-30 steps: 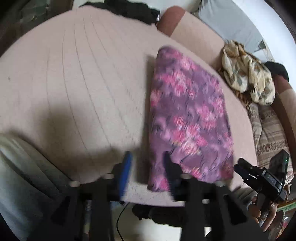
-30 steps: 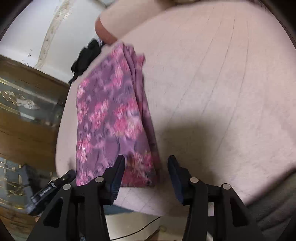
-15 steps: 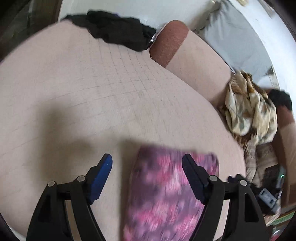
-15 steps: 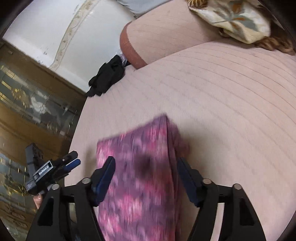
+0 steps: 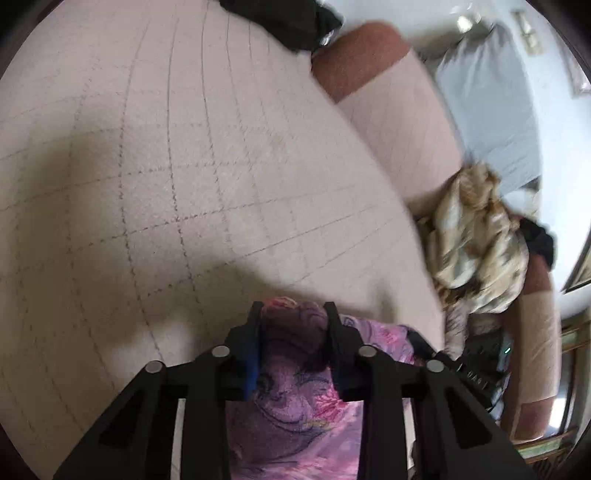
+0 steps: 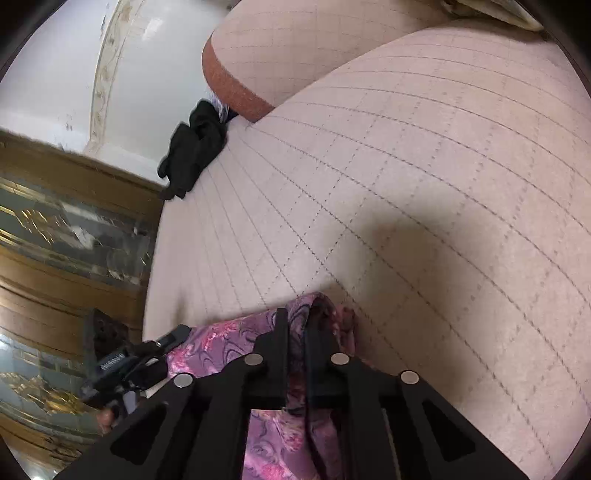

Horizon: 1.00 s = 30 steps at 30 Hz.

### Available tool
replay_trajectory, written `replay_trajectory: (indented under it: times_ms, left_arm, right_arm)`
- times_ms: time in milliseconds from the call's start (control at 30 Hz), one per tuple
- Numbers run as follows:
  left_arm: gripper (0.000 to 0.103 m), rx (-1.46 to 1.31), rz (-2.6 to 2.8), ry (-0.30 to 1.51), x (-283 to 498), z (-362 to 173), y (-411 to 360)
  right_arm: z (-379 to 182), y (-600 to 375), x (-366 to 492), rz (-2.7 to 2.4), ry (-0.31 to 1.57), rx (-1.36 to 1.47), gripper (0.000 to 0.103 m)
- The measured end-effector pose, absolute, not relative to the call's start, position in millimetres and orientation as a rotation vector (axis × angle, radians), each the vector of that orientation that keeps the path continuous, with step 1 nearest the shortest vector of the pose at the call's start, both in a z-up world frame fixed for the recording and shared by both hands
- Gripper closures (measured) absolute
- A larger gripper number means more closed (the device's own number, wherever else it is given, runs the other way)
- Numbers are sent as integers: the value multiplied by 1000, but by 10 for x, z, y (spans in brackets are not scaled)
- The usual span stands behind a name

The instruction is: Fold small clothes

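Observation:
A purple and pink floral garment (image 5: 295,406) lies folded on the pale quilted sofa seat (image 5: 184,166). My left gripper (image 5: 293,314) is shut on a bunched edge of it. In the right wrist view the same garment (image 6: 221,339) shows, and my right gripper (image 6: 297,317) is shut on its other corner. The right gripper (image 5: 461,365) shows at the garment's right side in the left wrist view; the left gripper (image 6: 122,363) shows at its left in the right wrist view.
A black garment (image 5: 280,18) lies at the far end of the seat, also in the right wrist view (image 6: 195,147). A cream patterned cloth pile (image 5: 476,236) sits at the right against the backrest (image 5: 399,122). A wooden cabinet (image 6: 66,229) stands left.
Both grippers moved forward over the garment to its far edge and closed on it; a second ago they stood open at its near edge.

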<state>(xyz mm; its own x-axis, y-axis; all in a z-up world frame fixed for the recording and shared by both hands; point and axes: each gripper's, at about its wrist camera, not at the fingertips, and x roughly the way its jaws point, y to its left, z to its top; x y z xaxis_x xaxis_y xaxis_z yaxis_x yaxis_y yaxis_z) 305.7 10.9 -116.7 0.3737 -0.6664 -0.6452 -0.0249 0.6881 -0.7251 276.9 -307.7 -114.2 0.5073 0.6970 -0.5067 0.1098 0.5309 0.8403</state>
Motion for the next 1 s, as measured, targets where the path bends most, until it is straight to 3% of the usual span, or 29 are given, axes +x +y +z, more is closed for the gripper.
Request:
replay_trajectory:
  times_ms: [100,200,333,400,467,533,633,667,700,733,800,933,1000]
  left_arm:
    - [75,-707,-487,1090,3044,-1109,73]
    - [73,-776,-441,1168,3149,-1395,124]
    - [66,-700,-421,1146,3104,-1205,81]
    - [52,-617,-384,1104,3012,-1014,37]
    - [39,-570,-367,1078,2902,-857,34]
    - [36,-503,-340,1094,2812,-796,16]
    - [36,-397,-301,1141,2743,-897,-90]
    - [36,-390,-298,1134,2745,-924,-105]
    - [48,-400,-313,1129,2763,-937,-103]
    - [60,-419,-345,1127,2786,-935,-85]
    - [80,-431,-358,1111,2823,-905,-53]
    - [82,-396,-327,1086,2884,-947,-124]
    - [77,-406,-329,1074,2878,-927,-117]
  right_arm:
    - [-898,-3153,2667,398,926,895,98]
    - [-1171,-3051,2770,320,1013,845,98]
    - [-1195,-2990,2768,295,976,828,96]
    - [-1116,-3023,2762,263,987,808,83]
    - [-1055,-3121,2691,222,1016,835,49]
    - [-922,-3196,2522,263,988,858,43]
    - [-902,-3110,2315,284,1000,818,44]
    - [-971,-3049,2317,285,1020,816,57]
    - [-1077,-2962,2364,309,1049,821,69]
    - [-1147,-2903,2396,332,1068,821,88]
    - [-1222,-2879,2451,324,1084,809,90]
    - [-1266,-2811,2556,330,1099,767,92]
    - [-1303,-2793,2554,336,1105,784,92]
